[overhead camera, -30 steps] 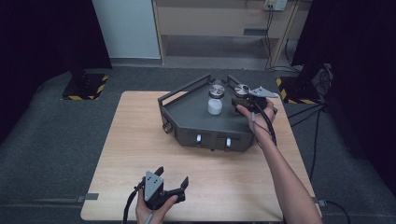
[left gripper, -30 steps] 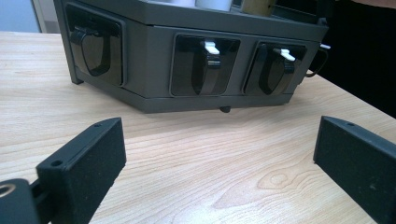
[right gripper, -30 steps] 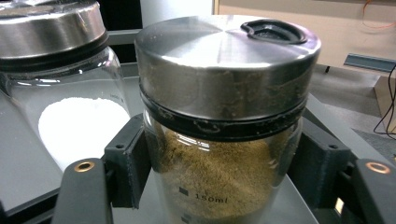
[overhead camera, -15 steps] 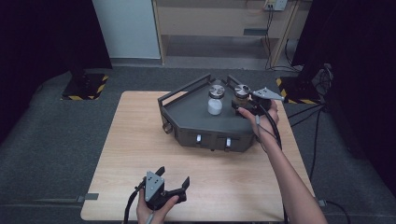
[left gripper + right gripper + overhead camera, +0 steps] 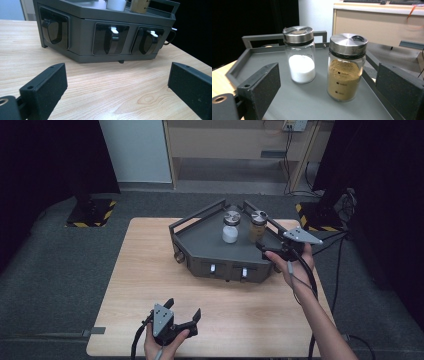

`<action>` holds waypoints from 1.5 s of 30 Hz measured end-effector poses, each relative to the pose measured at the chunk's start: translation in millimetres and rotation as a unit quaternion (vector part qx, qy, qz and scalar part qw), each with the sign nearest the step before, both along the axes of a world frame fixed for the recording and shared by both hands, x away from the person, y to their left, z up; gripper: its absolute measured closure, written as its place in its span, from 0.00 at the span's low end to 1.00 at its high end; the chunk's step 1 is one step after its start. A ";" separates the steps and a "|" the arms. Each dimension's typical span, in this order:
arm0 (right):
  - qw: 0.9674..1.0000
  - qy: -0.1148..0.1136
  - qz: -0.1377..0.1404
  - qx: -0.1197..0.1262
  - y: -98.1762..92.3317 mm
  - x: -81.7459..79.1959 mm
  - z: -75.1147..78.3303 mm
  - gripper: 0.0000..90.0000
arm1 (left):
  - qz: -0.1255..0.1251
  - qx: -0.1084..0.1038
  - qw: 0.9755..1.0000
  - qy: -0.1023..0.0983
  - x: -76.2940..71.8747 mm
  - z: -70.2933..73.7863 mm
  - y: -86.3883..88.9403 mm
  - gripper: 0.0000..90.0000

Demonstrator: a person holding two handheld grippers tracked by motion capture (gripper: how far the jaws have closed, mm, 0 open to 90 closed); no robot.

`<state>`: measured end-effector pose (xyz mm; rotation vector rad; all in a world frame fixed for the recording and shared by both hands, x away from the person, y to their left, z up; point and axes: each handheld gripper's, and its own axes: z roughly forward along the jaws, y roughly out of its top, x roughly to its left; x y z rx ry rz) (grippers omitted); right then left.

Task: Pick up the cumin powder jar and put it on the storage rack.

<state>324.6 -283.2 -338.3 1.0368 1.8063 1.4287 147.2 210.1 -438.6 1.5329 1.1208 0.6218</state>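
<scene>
1. Jars: two glass jars with metal lids stand upright, side by side and slightly apart, on the top deck of a grey rack. The jar of white powder (image 5: pixel 300 56) is roughly a third full; the jar of tan powder (image 5: pixel 345 67) is over half full and carries small printed marks on its glass.
2. Grey rack (image 5: pixel 210 245): a wedge-shaped tray with raised rails, resting on the far right part of the bench. Its near face has dark recessed windows (image 5: pixel 110 38), two of them with small white levers.
3. Right gripper (image 5: pixel 267 251): held at the right edge of the rack, near the tan jar. In the right gripper view its fingers (image 5: pixel 259 86) are spread wide, with both jars seen between them farther off; nothing is gripped.
4. Left gripper (image 5: pixel 182 312): held low over the near edge of the bench, well apart from the rack. Its fingers (image 5: pixel 46 86) are likewise spread wide and empty, pointing toward the rack's windowed face.
5. Bench (image 5: pixel 150 270): light wood top, standing on grey carpet.
</scene>
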 end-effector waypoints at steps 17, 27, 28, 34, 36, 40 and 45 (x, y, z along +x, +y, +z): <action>0.999 -0.040 -0.003 0.016 -29.4 -109.6 -5.0 0.08 | 0.016 0.009 1.000 -0.009 -6.2 -0.6 3.2 0.02; 0.998 -0.053 -0.019 0.021 -47.7 -170.5 -21.7 0.08 | 0.018 0.011 1.000 -0.017 -8.6 -0.1 2.1 0.02; 0.998 -0.053 -0.019 0.021 -47.7 -170.5 -21.7 0.08 | 0.018 0.012 1.000 -0.017 -8.8 0.0 1.8 0.02; 0.998 -0.049 -0.036 0.017 -53.4 -198.1 -42.0 0.08 | 0.015 0.015 1.000 -0.021 -10.8 0.0 0.3 0.02; 0.998 -0.044 -0.043 0.022 -55.6 -203.1 -49.7 0.07 | 0.015 0.015 1.000 -0.022 -11.1 -0.1 0.1 0.02; 0.998 -0.036 -0.050 0.018 -58.1 -207.6 -59.0 0.07 | 0.015 0.017 0.999 -0.024 -11.3 -0.7 -0.5 0.01; 0.998 -0.022 -0.050 0.011 -60.6 -208.9 -66.5 0.07 | 0.017 0.021 0.999 -0.025 -11.6 -2.0 -1.7 0.01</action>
